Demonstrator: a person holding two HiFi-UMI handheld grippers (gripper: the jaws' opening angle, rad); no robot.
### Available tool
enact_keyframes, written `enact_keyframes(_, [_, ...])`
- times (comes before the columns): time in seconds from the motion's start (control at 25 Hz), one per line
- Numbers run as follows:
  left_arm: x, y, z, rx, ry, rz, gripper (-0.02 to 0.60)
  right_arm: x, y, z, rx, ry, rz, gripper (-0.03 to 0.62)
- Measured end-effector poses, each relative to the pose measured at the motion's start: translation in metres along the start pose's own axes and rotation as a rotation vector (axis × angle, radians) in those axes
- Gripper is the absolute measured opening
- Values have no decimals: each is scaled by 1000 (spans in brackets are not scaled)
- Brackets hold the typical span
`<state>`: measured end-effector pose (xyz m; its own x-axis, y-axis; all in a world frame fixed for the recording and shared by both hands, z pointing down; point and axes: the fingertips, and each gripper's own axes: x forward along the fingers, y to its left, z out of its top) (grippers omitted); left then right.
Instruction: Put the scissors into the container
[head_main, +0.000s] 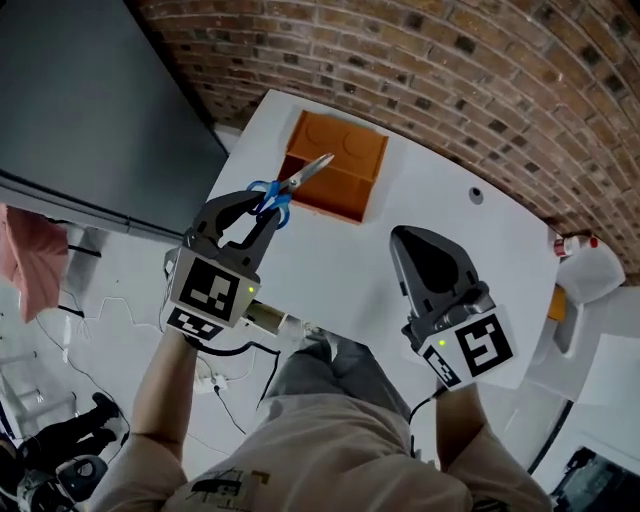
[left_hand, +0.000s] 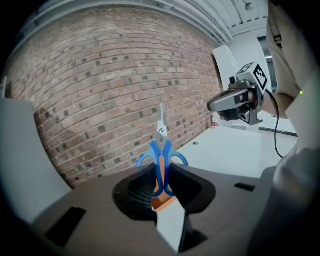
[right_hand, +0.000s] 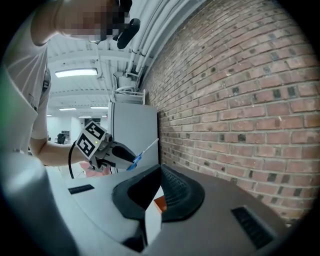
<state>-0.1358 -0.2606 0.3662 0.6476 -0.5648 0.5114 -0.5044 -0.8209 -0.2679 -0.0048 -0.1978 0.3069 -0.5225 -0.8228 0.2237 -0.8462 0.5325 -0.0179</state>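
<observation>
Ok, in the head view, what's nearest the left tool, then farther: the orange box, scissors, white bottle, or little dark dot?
1. scissors: held in the left tool itself.
2. orange box: just beyond, toward the brick wall.
3. dark dot: on the table, to the right.
4. white bottle: far right, by the table's edge.

Scissors (head_main: 293, 184): handles blue glossy plastic, blades bright metal. Container (head_main: 340, 200): orange, matt, prob. plastic. Bench (head_main: 330, 270): white, smooth, matt. Wall (head_main: 450, 60): rough red-brown brick w/ pale mortar. Left tool (head_main: 265, 207) & right tool (head_main: 402, 236): grey matt plastic shells, black ribbed pads (left_hand: 137, 192).
</observation>
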Motion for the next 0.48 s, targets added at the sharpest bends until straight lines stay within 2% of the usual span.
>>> enact_keyframes(0.12, [33, -2, -15, 33, 42, -62, 84, 17, -13, -13, 17, 16, 14, 6])
enact_keyframes(0.48, [118, -2, -60, 174, 207, -172, 84, 63, -47, -42, 45, 42, 54, 6])
